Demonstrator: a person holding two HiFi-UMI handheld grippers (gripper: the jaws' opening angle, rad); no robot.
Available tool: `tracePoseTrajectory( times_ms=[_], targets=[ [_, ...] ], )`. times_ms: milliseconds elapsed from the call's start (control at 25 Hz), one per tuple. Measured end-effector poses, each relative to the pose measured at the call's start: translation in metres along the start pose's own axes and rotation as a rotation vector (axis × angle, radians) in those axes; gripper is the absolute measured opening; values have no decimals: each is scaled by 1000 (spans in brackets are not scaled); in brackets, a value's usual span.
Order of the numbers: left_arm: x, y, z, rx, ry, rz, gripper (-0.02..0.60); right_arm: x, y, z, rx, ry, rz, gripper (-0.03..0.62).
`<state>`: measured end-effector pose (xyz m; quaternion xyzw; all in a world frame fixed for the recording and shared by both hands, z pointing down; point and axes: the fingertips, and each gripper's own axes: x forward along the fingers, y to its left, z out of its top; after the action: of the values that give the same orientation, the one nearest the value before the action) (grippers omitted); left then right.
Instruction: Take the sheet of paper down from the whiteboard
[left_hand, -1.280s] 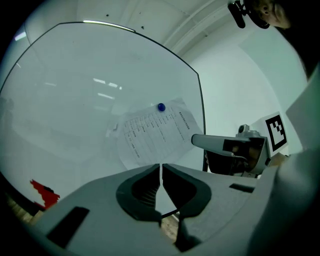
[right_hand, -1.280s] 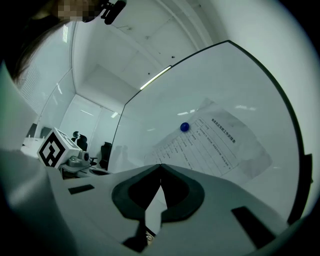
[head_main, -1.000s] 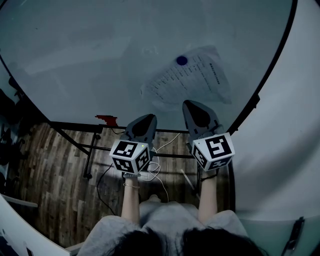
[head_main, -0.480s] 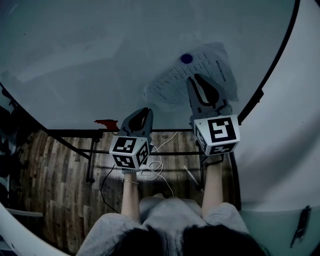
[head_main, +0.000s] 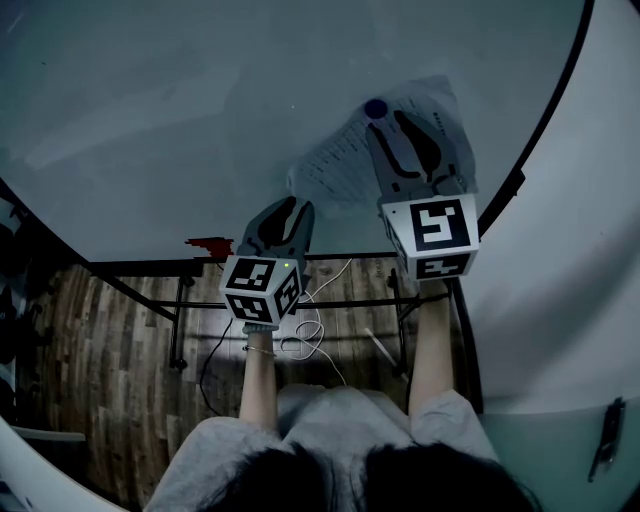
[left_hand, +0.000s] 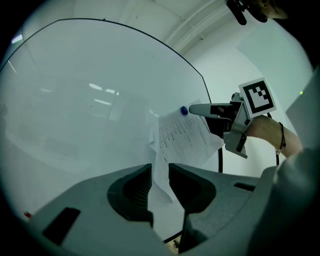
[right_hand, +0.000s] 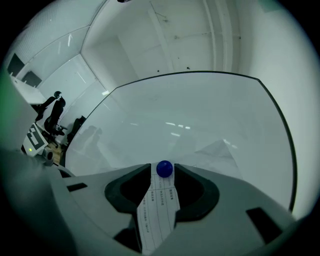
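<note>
A printed sheet of paper (head_main: 345, 165) hangs on the whiteboard (head_main: 180, 110), pinned near its top by a round blue magnet (head_main: 375, 108). My right gripper (head_main: 393, 118) is raised against the sheet. Its jaws have just been opening and now stand open, with the blue magnet (right_hand: 164, 169) between the tips and a strip of the paper (right_hand: 157, 210) in the gap. My left gripper (head_main: 292, 207) sits lower, at the sheet's bottom left corner. Its jaws (left_hand: 160, 167) show a narrow gap in which the corner of the paper (left_hand: 180, 140) hangs; the pads do not press it.
The whiteboard's black stand (head_main: 190, 300) and a small red object (head_main: 208, 243) on its ledge lie below the left gripper. White cables (head_main: 305, 335) trail over the wooden floor. A pale wall (head_main: 570, 250) rises to the right. Office chairs (right_hand: 52, 115) stand far left.
My right gripper has climbed from the sheet's lower edge up to the magnet, and its jaws have spread apart. My left gripper has edged slightly towards the paper's corner.
</note>
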<state>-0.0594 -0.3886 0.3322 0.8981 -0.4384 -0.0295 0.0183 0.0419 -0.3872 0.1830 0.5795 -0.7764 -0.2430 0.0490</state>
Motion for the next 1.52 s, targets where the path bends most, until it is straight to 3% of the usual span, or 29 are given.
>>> tracePoseTrajectory(
  times_ms=[760, 880, 960, 1520],
  targets=[
    [20, -6, 17, -56, -76, -63, 87, 24, -2, -3, -227, 87, -71, 121],
    [21, -7, 16, -57, -65, -78, 62, 24, -1, -3, -241, 86, -67, 120],
    [22, -6, 13, -65, -57, -88, 9, 24, -1, -4, -244, 87, -61, 120],
    [21, -18, 7, -35, -4, -163, 6, 25, -2, -1, -242, 81, -55, 120]
  ],
)
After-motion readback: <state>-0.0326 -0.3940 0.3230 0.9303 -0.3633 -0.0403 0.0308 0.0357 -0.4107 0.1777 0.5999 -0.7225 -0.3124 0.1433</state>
